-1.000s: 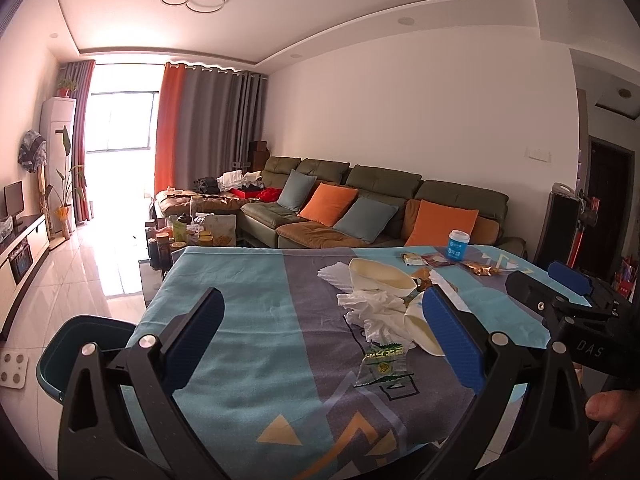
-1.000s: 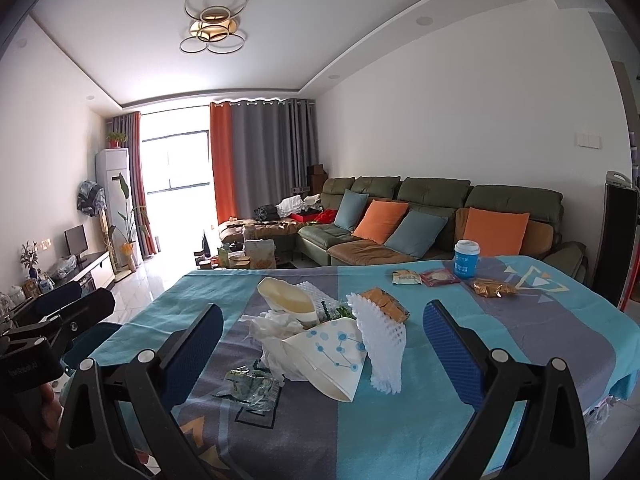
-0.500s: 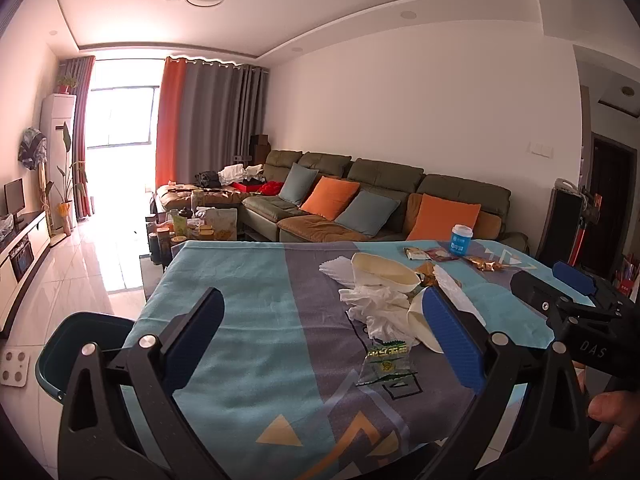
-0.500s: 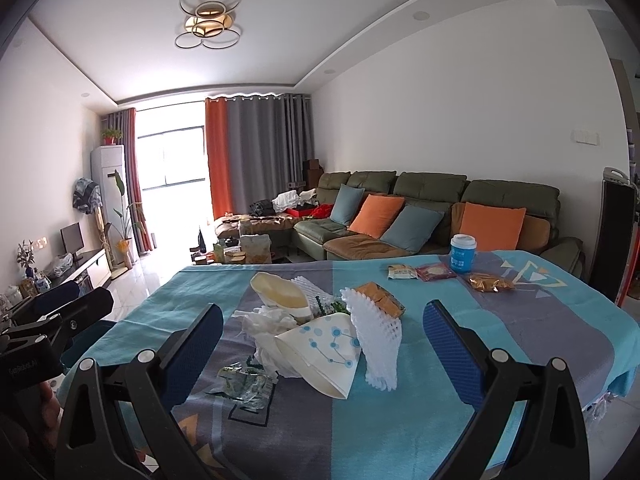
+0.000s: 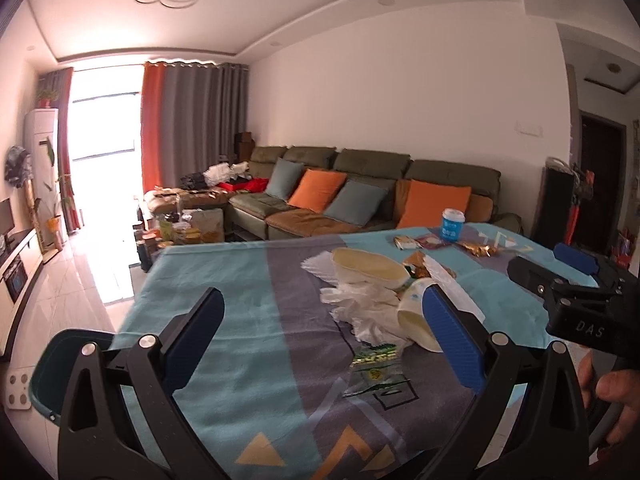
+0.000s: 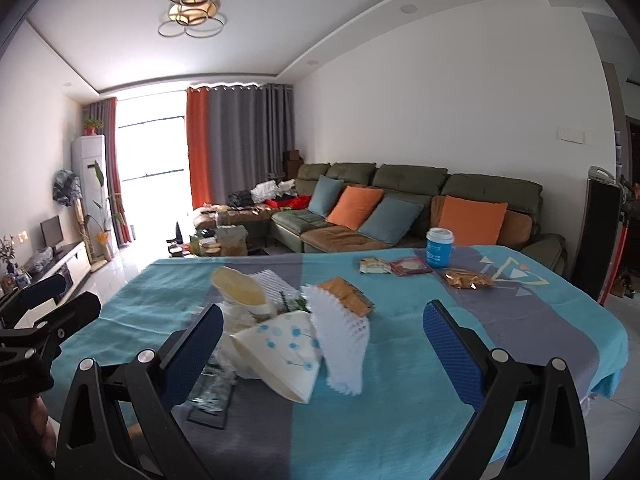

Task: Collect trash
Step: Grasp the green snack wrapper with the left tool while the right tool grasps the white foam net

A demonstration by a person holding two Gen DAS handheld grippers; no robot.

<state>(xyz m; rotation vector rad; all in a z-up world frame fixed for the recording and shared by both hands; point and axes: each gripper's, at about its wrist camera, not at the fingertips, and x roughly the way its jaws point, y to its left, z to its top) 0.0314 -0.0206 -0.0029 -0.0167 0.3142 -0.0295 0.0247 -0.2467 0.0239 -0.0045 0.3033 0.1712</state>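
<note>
- Bin (image 5: 52, 364): dark green plastic, rounded rim, on the floor left of the table.
- Left gripper (image 5: 320, 334): ribbed blue pads, jaws wide apart, holding nothing.
- Trash pile (image 6: 280, 332): crumpled tissue, dotted paper cups, white foam netting, mid-table on the woven teal-grey cloth (image 6: 440, 400).
- Right gripper (image 6: 322, 344): jaws spread, unladen.

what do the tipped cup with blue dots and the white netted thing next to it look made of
Tipped cup: likely matte paper, judging by its thin rim and printed dots. White netted sleeve: probably soft foam mesh; open lattice, limp drape.
</note>
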